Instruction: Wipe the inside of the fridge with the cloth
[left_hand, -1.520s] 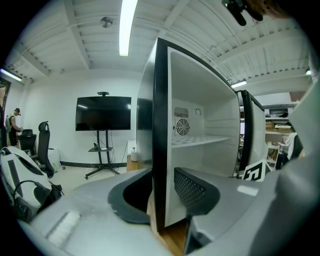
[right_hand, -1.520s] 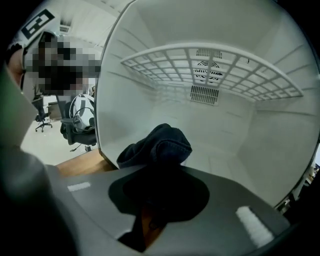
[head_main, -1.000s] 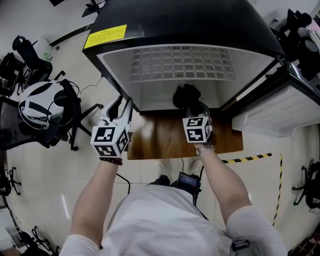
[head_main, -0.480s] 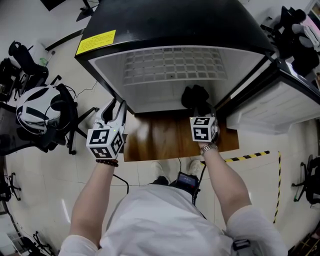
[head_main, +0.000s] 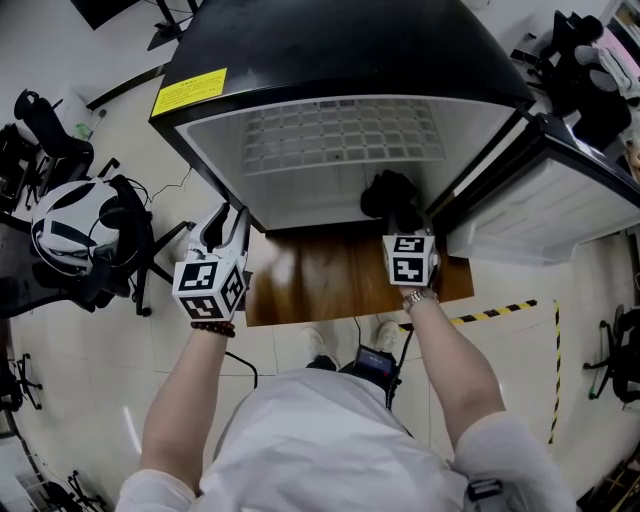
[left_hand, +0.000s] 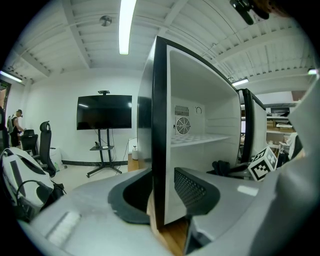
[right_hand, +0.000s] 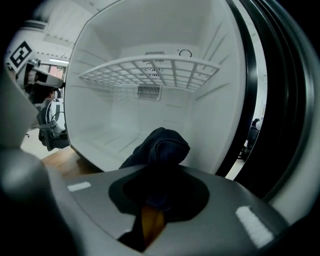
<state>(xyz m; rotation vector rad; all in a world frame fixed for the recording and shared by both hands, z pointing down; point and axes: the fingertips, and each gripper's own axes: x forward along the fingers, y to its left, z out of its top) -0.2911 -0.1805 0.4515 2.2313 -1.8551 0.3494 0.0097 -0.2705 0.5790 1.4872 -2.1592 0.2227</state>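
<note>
**Fridge**: black case, white inside, standing on the far part of a wooden surface. The door is swung open past the surface's right edge. A white wire shelf sits inside and a yellow label is on top.

**Cloth**: dark and bunched, resting on the front lip of the fridge floor towards the right wall, above the surface's far right part.

**Right gripper**: its fingers are clamped on the near end of the cloth, and the rest bulges out ahead of them.

**Left gripper**: at the surface's far left corner, by the fridge's lower left front corner. Its fingers are apart and hold nothing. The black front edge of the left wall lines up between them, and contact with it is not discernible.

**Floor, left of surface**: an office chair.
</note>
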